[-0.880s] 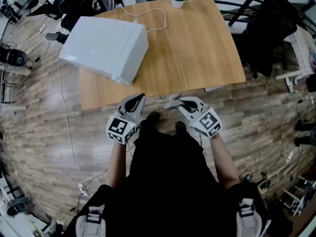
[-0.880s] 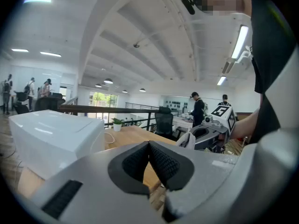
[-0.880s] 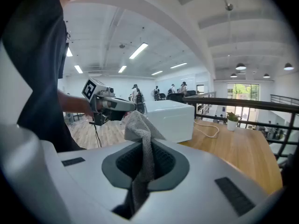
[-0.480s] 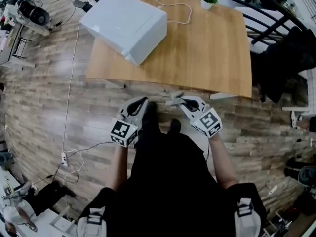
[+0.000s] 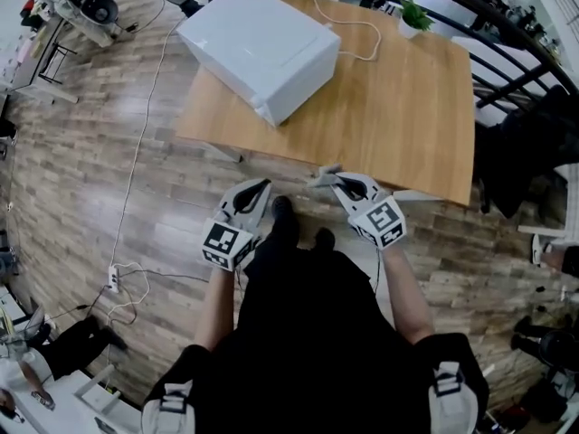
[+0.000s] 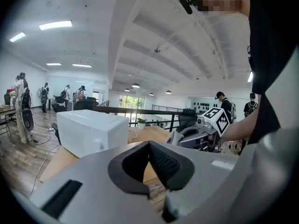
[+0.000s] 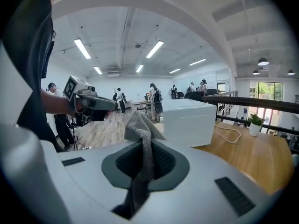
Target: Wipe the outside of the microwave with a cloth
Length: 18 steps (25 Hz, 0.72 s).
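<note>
The white microwave [image 5: 262,45] stands on the far left part of the wooden table [image 5: 398,116], its cable running toward the back. Both grippers hang in front of the person's body, short of the table's near edge. My right gripper [image 5: 331,180] is shut on a grey cloth [image 5: 317,180]; in the right gripper view the cloth [image 7: 139,126] is pinched between the pads and sticks up past them, with the microwave [image 7: 189,122] beyond. My left gripper [image 5: 261,186] is shut and holds nothing; its view shows the microwave [image 6: 91,131] ahead to the left.
A small potted plant [image 5: 414,16] sits at the table's far edge beside a black railing [image 5: 507,34]. A white cable [image 5: 136,152] and power strip [image 5: 112,278] lie on the wood floor at left. Several people stand in the far background [image 7: 154,94].
The head view has swung round: the table and microwave now sit further right and closer. Both grippers stay in front of the body, the right still holding the cloth.
</note>
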Motion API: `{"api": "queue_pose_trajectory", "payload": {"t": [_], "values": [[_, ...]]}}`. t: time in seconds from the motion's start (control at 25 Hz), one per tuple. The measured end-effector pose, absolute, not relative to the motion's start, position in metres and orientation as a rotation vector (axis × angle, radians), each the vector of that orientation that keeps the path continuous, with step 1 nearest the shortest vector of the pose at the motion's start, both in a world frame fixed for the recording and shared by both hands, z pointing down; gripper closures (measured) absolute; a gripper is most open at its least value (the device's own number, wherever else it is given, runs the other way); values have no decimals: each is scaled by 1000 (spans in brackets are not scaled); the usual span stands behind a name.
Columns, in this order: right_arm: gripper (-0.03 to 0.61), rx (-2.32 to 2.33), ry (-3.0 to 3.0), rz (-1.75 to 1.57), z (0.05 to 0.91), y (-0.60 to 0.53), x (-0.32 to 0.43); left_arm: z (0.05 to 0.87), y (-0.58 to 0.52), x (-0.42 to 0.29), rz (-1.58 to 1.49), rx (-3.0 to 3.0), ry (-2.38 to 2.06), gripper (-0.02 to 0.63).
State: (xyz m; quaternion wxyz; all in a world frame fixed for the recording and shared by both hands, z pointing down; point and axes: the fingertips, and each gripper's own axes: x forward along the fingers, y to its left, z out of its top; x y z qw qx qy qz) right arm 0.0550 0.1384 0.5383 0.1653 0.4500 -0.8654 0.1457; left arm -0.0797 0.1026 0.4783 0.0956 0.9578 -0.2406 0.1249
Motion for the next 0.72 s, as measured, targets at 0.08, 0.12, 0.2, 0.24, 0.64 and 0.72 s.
{"api": "queue_pose_trajectory", "payload": {"t": [0.08, 0.12, 0.2, 0.24, 0.64, 0.72], "values": [[563, 1289, -2475, 392, 539, 118, 47, 477, 85, -87, 377, 2840, -715, 612], [563, 1296, -2476, 394, 540, 108, 44, 477, 75, -91, 381, 2837, -717, 612], [563, 1309, -2475, 410, 545, 91, 36, 476, 56, -97, 380, 2838, -718, 612], [563, 1309, -2477, 407, 546, 82, 33, 476, 47, -99, 378, 2842, -717, 612], [563, 1323, -2446, 391, 557, 19, 16, 480, -15, -105, 377, 2871, -644, 612], [563, 1329, -2436, 378, 560, 10, 17, 482, -22, -105, 387, 2868, -625, 612]]}}
